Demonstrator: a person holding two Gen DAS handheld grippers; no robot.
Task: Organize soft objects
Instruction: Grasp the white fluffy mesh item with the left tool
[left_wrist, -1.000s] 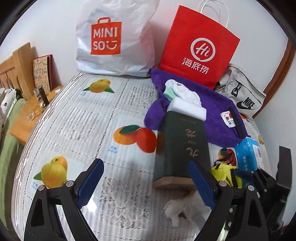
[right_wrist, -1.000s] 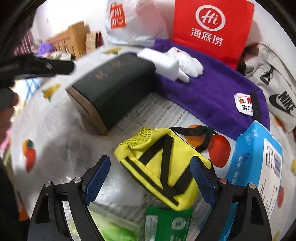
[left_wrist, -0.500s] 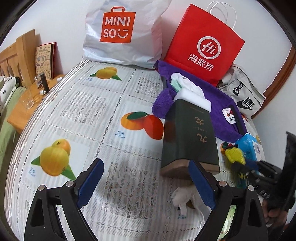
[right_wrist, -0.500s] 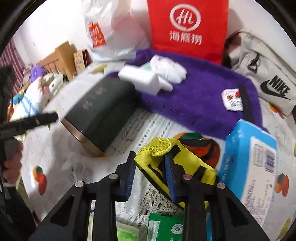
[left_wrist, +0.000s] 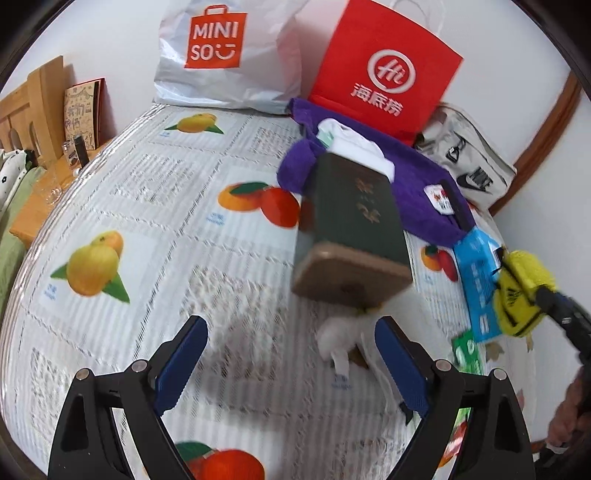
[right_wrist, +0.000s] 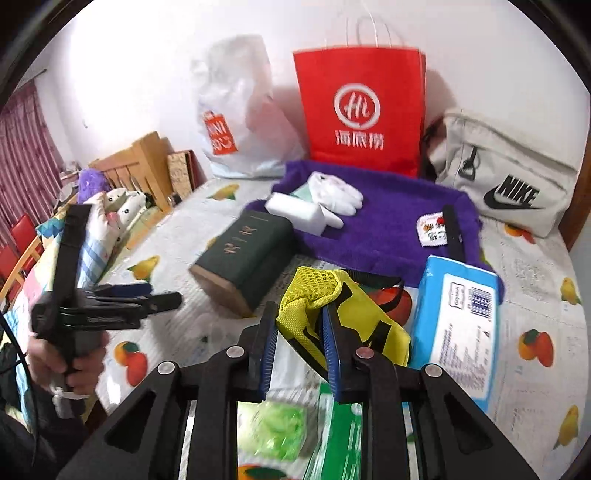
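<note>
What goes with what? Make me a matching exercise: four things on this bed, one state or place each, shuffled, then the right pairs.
1. yellow mesh pouch
2. white gloves
3. dark green box
4. left claw

A. lying on the purple towel
B. open, holding nothing
C. pinched in the right claw
D. on its side on the fruit-print sheet

Pairs: 1-C, 2-A, 3-D, 4-B

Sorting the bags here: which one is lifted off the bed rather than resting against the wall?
The yellow mesh pouch, pinched in the right gripper. The red paper bag, white Miniso bag and grey Nike bag rest by the wall.
</note>
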